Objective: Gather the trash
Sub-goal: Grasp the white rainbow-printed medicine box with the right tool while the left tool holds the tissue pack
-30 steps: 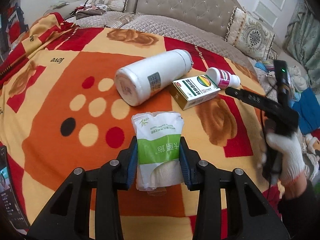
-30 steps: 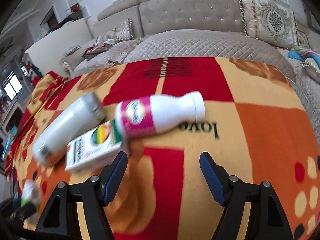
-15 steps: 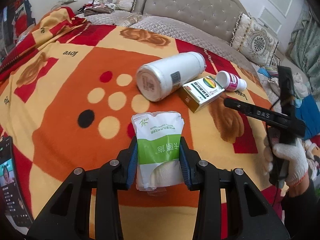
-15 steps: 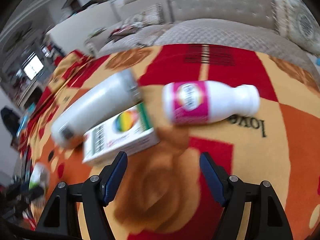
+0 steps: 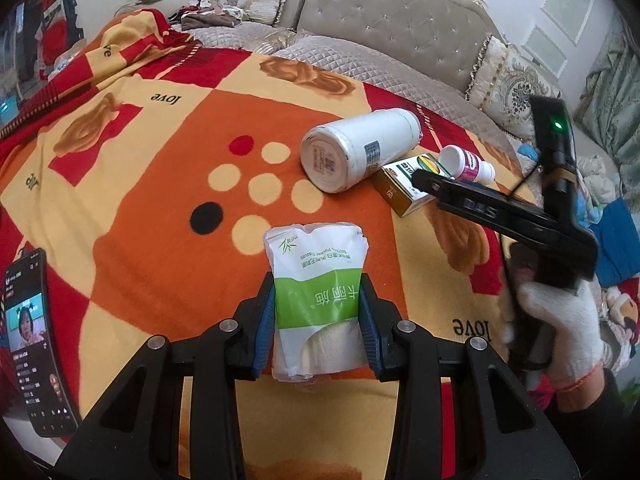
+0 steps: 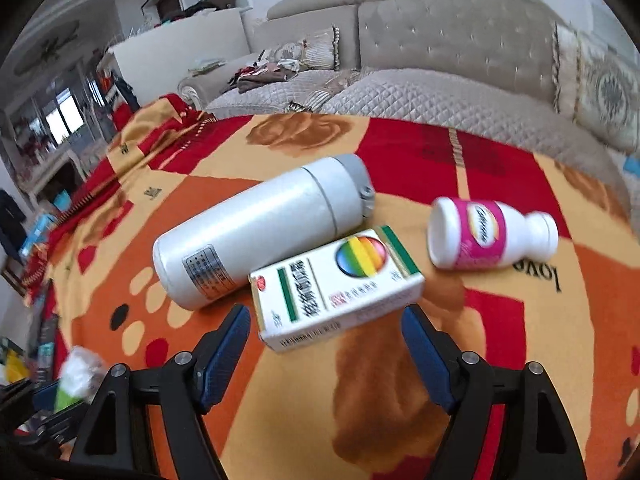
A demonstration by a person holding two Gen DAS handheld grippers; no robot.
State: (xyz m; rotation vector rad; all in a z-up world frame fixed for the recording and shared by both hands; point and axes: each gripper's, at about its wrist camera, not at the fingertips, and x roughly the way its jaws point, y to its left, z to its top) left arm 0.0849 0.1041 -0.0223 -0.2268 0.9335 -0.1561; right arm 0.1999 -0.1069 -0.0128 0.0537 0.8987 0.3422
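Between the left claw (image 5: 318,320)'s pads, a "PURE Pocket Tissues" pack (image 5: 316,286); right claw (image 6: 326,354) wide before a rainbow-logo box (image 6: 336,286).

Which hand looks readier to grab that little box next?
The right. Its gripper is open and empty with the box just ahead between its fingers. The left gripper is already shut on the tissue pack.
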